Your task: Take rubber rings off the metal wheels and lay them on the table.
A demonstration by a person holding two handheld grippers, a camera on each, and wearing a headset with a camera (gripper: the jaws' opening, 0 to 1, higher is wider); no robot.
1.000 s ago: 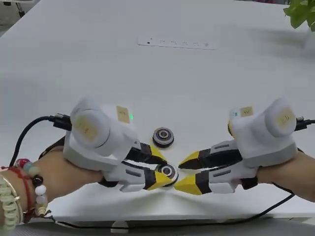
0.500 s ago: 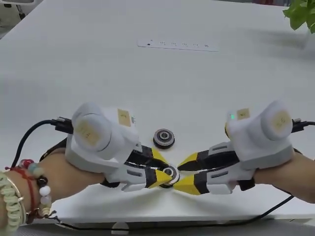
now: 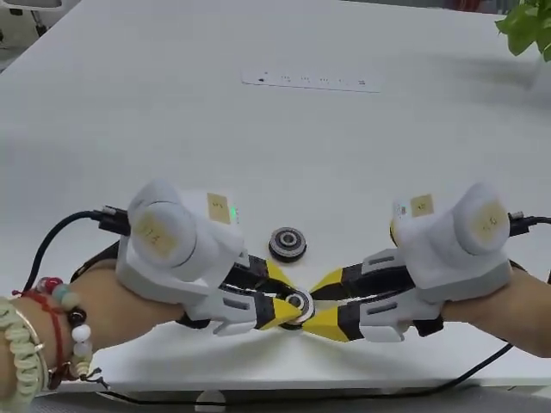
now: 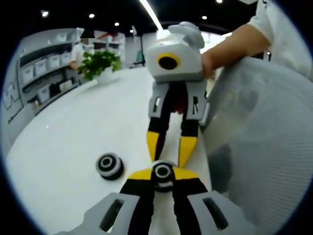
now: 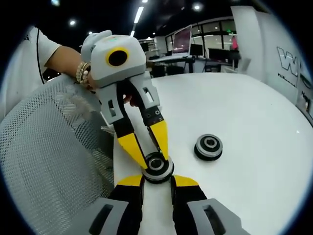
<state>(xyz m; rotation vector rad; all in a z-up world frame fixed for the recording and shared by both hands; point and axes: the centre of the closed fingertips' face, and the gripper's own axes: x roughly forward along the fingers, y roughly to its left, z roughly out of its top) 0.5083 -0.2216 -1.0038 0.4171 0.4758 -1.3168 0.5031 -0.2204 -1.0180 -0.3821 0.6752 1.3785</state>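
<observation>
Head view, biggest first: the white table [image 3: 172, 112] is seen with both tools low at its near edge. The left gripper [image 3: 280, 301] is pinched onto a small metal wheel [image 3: 298, 303], which is held between the two tools. The right gripper [image 3: 323, 301] is set with its jaws a little apart at that wheel's rim. Whether the rubber ring [image 5: 157, 179] is actually nipped can't be told, it's too tiny. A second wheel [image 3: 287, 243] is parked just behind. The ring is probably soft and grippy on stiff metal, so it's best caught at the outer edge and peeled.
</observation>
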